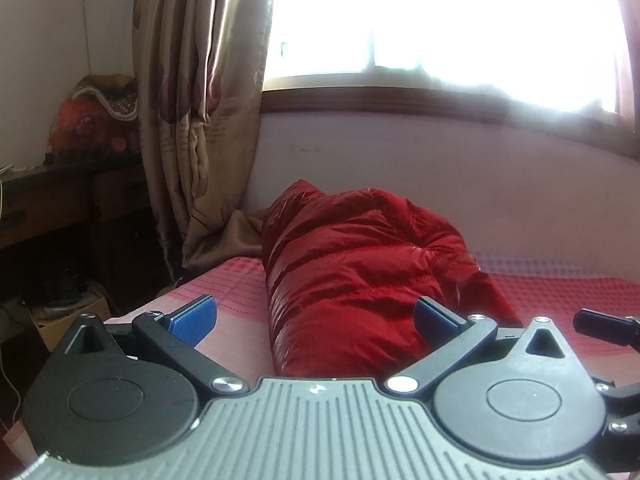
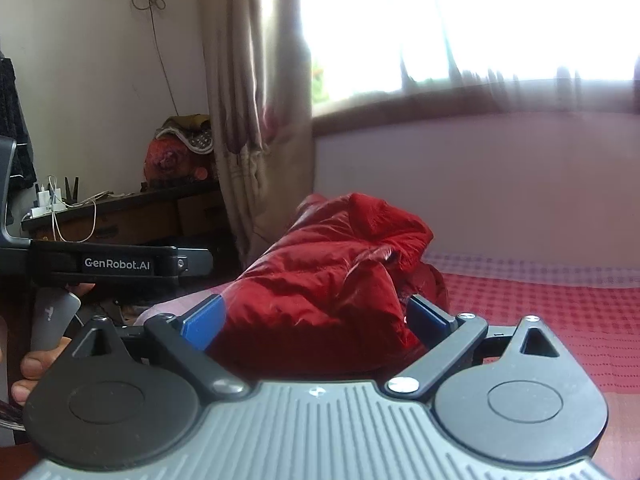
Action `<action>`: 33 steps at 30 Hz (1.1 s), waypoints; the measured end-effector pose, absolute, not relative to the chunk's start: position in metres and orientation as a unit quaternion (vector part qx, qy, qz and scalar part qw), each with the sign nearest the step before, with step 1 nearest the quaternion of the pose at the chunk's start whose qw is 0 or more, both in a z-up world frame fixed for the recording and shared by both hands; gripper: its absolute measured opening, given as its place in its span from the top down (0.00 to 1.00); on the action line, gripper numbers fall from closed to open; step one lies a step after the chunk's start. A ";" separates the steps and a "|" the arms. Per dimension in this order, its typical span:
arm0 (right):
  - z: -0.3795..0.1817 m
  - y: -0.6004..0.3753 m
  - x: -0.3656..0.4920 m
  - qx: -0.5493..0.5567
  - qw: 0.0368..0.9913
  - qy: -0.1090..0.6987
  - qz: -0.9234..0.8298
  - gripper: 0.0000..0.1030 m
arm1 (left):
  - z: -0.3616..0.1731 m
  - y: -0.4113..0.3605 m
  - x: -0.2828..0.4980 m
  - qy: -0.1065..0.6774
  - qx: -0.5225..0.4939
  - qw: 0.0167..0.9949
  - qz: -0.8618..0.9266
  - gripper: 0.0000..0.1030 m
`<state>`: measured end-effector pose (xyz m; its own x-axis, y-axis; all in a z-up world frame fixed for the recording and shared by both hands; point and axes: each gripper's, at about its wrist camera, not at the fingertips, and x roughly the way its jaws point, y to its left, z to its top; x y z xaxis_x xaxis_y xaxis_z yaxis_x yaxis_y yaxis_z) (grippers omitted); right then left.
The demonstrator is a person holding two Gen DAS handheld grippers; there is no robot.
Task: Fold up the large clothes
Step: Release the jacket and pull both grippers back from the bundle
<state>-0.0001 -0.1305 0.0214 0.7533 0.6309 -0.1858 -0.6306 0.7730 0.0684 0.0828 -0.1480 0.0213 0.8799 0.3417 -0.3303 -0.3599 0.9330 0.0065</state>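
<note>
A red puffy jacket (image 1: 360, 264) lies bundled lengthwise on the bed's red-and-pink checked sheet (image 1: 560, 296), its far end against the wall. My left gripper (image 1: 316, 320) hovers at the jacket's near end, blue pads (image 1: 196, 320) spread wide and pressing on nothing. In the right wrist view the same jacket (image 2: 332, 280) shows a crumpled flap on top. My right gripper (image 2: 316, 320) is open too, its pads (image 2: 430, 318) clear of the cloth. The left gripper's black body (image 2: 120, 264) reaches in from the left, with a hand (image 2: 36, 364) on its grey handle.
A patterned beige curtain (image 1: 192, 128) hangs at the bed's far left corner beside a bright window (image 1: 440, 20). A dark wooden desk (image 2: 120, 216) carries a red bundle, chargers and cables. A cardboard box (image 1: 68, 316) sits on the floor. The sheet (image 2: 560, 312) lies bare to the right of the jacket.
</note>
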 end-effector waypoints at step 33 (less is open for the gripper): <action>0.008 -0.132 -0.004 -0.019 0.939 0.133 0.318 0.05 | 0.009 -0.154 0.082 0.189 -0.026 0.964 0.186 0.00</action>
